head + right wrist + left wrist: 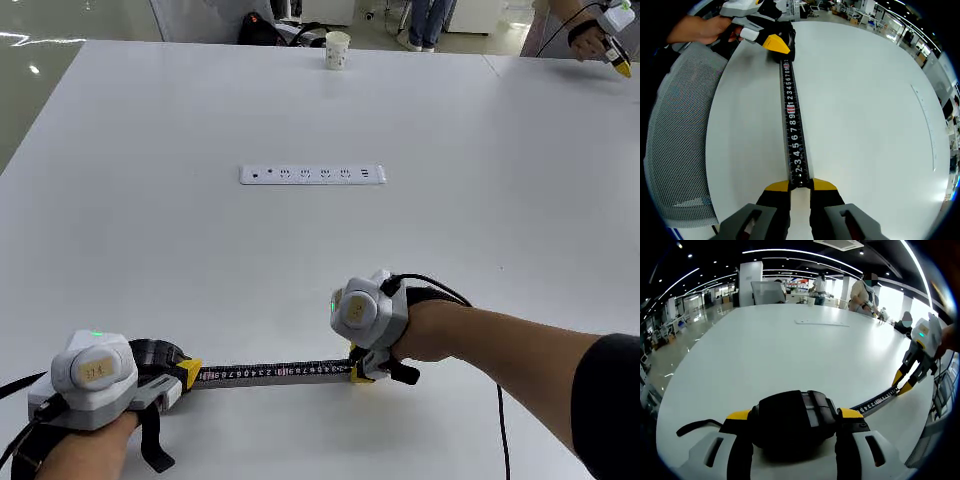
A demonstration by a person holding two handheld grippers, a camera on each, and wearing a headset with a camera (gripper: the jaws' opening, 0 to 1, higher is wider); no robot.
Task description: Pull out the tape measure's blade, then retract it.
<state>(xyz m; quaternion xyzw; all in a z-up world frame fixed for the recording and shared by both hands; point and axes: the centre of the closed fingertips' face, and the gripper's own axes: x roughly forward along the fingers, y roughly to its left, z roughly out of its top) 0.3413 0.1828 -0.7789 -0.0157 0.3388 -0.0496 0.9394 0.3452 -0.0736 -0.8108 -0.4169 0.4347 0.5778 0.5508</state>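
Each claw, left and right, has a rounded pale-grey housing with a small tan label and a green light. The jaws are black with yellow tips, on grey bodies with slotted openings. A black cable loops from the right claw. A black strap trails from the left one. The right arm wears a dark short sleeve.

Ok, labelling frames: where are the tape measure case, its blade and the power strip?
tape measure case (792, 421), left gripper view, black body
blade (792, 125), right gripper view, numbered face
power strip (312, 174), head view, top face
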